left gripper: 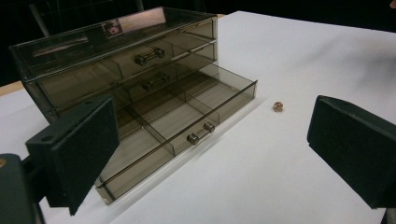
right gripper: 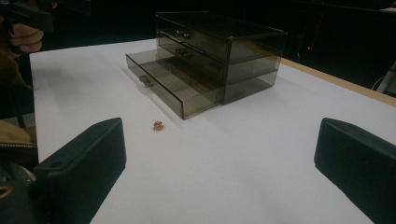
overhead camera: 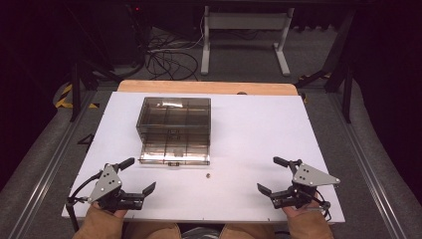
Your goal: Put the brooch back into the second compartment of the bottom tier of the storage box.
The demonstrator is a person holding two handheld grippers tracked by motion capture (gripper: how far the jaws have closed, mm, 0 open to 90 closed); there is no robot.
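Smoked drawer box and one small gold ring, white table.
Ring (overhead camera: 207, 175) lies just before the box's (overhead camera: 174, 130) pulled-out bottom drawer (overhead camera: 174, 155); left gripper (overhead camera: 141, 176) and right gripper (overhead camera: 266, 175) rest near edge, jaws wide, empty.

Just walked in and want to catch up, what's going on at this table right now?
A person holds a two-jaw gripper in each hand near the table's front edge. The left gripper and right gripper are both open and empty. A smoky clear drawer box has its bottom drawer pulled out, and a small gold ring lies on the table just in front of it, untouched.
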